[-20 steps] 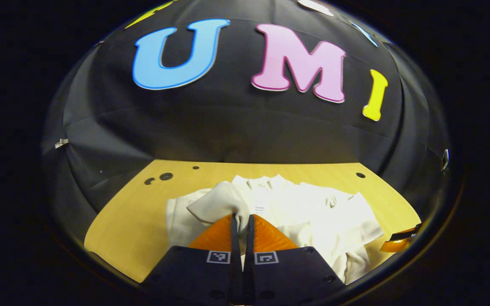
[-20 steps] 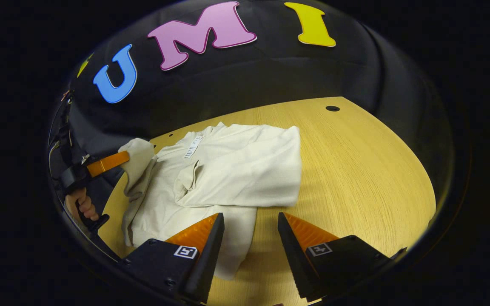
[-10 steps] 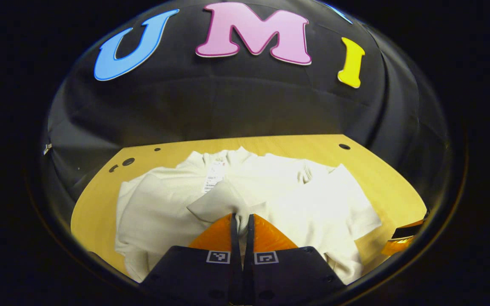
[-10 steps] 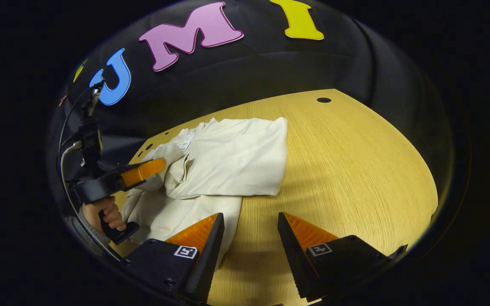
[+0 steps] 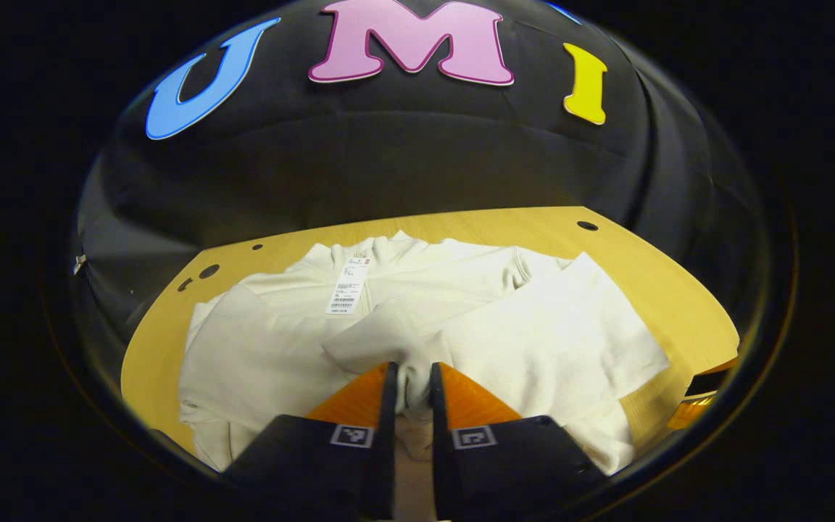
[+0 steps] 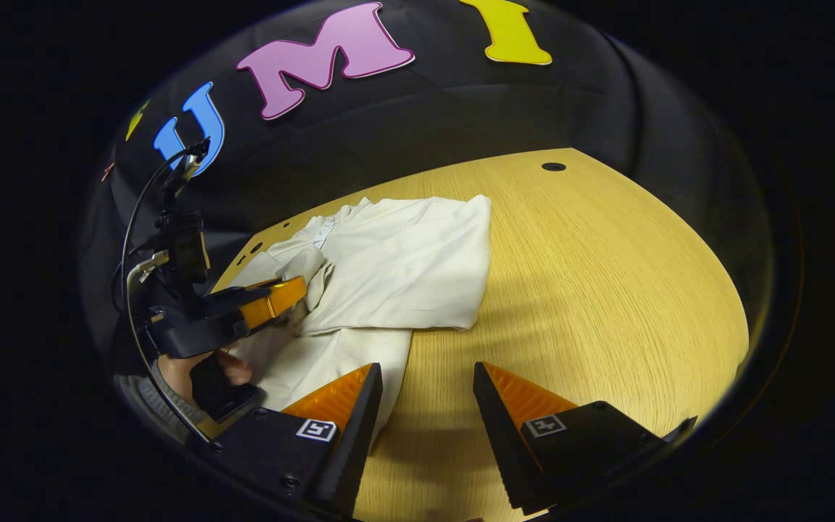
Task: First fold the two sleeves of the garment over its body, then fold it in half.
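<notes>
A cream long-sleeved garment (image 5: 265, 341) lies spread on the wooden table (image 5: 153, 348), collar and paper tag (image 5: 349, 286) toward the far wall. One sleeve (image 5: 562, 333) lies folded across the body. My left gripper (image 5: 410, 366) is shut on the other sleeve's cuff, low over the middle of the body. The right gripper view shows the garment (image 6: 403, 268) at left with that left gripper (image 6: 300, 290) on it. My right gripper (image 6: 425, 366) hangs open over bare table (image 6: 606, 290), the garment's hem beside its left finger. Its fingers peek in at the right edge of the left gripper view (image 5: 700, 399).
A person's hand (image 6: 200, 370) grips the left gripper's handle, a cable arching above it. Small round holes (image 6: 553, 167) (image 5: 586, 225) mark the table's far edge. Black cloth walls close the table on the far side. Bare wood stretches to the right of the garment.
The left gripper carried the cuff from the garment's side in over the body and lowered it. Its fingers now stand slightly wider apart. The right gripper stayed open, barely moving.
</notes>
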Tool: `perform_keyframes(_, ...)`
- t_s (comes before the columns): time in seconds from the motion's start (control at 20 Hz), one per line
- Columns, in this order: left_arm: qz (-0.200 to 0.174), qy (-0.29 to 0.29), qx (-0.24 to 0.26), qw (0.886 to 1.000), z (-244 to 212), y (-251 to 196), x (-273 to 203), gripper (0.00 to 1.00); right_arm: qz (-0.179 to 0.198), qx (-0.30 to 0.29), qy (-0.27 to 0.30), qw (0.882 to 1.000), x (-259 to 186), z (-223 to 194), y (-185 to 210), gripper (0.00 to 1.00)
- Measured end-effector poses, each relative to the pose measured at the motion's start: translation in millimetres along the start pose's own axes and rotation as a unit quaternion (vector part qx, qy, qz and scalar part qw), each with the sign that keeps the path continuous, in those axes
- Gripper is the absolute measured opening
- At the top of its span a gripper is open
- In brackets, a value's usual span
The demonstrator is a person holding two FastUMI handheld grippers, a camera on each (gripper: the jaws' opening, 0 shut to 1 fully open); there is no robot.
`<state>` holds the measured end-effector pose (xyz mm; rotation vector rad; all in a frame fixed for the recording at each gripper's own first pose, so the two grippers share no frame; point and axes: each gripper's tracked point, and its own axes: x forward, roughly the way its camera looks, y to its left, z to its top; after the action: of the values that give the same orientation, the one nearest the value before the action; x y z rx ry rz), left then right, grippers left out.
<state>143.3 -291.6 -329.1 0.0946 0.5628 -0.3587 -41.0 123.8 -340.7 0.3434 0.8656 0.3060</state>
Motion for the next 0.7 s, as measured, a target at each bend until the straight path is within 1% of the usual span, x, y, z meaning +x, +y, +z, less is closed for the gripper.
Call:
perform_keyframes(0.15,0.015,0.014,0.008,1.0,-7.7,7.4,-1.6,0.67,0.001,-0.002,0.002,1.0,0.7,-1.9,3.1,0.78)
perform_keyframes(0.2,0.012,0.015,0.006,1.0,-9.4,6.8,-3.5,0.78,0.002,-0.004,0.003,1.0,-0.2,-2.2,4.5,0.78)
perform_keyframes(0.3,0.004,0.017,0.009,1.0,-12.1,5.6,-11.2,0.88,0.004,-0.008,0.005,1.0,-0.4,-3.9,7.5,0.78)
perform_keyframes(0.5,-0.009,-0.002,0.004,1.0,-6.7,12.3,-48.7,0.9,0.013,-0.011,0.01,1.0,-4.6,-9.3,18.1,0.78)
perform_keyframes(0.65,-0.023,-0.013,-0.012,1.0,-8.9,28.3,-90.9,0.91,0.021,-0.023,0.01,0.999,-7.3,-12.8,26.4,0.78)
perform_keyframes(0.7,-0.022,-0.013,-0.014,1.0,-14.1,39.0,-104.3,0.9,0.023,-0.027,0.01,0.999,-8.5,-14.1,28.3,0.78)
